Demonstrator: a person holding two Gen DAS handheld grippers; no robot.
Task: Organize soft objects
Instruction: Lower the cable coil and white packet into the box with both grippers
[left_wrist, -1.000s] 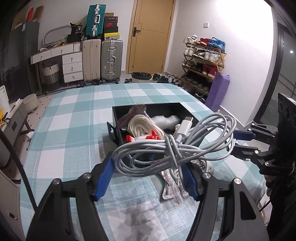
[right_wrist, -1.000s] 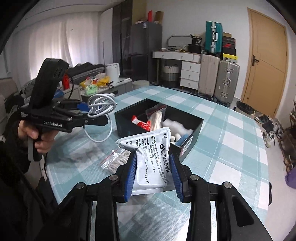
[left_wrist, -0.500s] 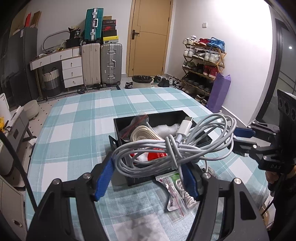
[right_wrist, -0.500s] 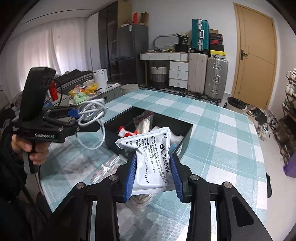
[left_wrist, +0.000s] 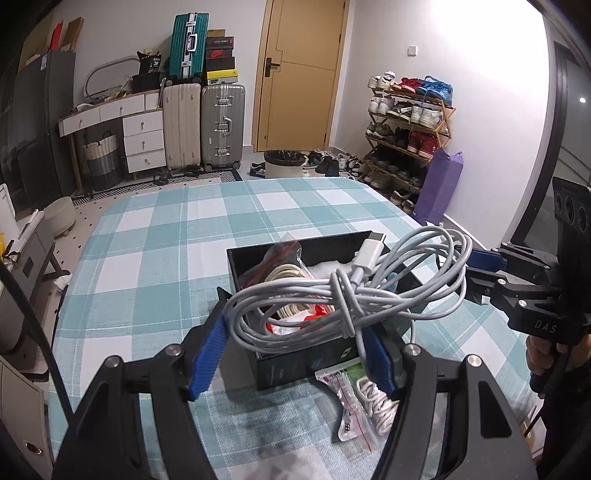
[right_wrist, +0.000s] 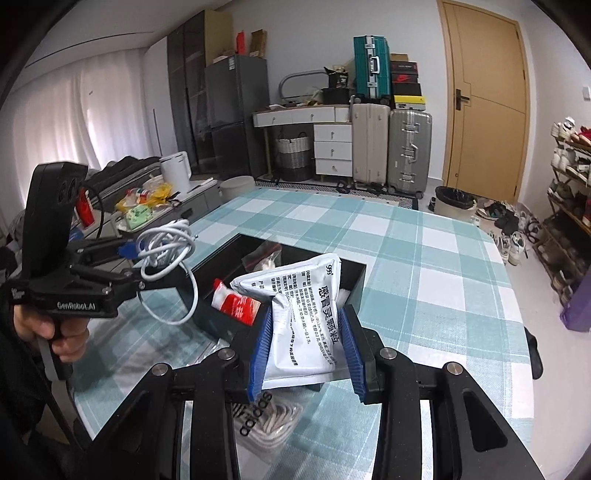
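Left hand-held gripper (left_wrist: 295, 350) gripping cable bundle (left_wrist: 343, 291), above box rim (left_wrist: 303, 245)

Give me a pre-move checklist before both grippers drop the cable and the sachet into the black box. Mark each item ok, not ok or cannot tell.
1. Left gripper shut on the coiled white cable: ok.
2. Cable fully bundled: not ok; one loop hangs loose below the coil in the right wrist view.
3. Right gripper shut on the white sachet: ok.
4. Black box open at the top: ok.
5. Free room in the box: cannot tell; bagged items already lie in it, and the cable and sachet hide much of the inside.
6. Zip bag of cord on the table outside the box, yet to be stowed: not ok.
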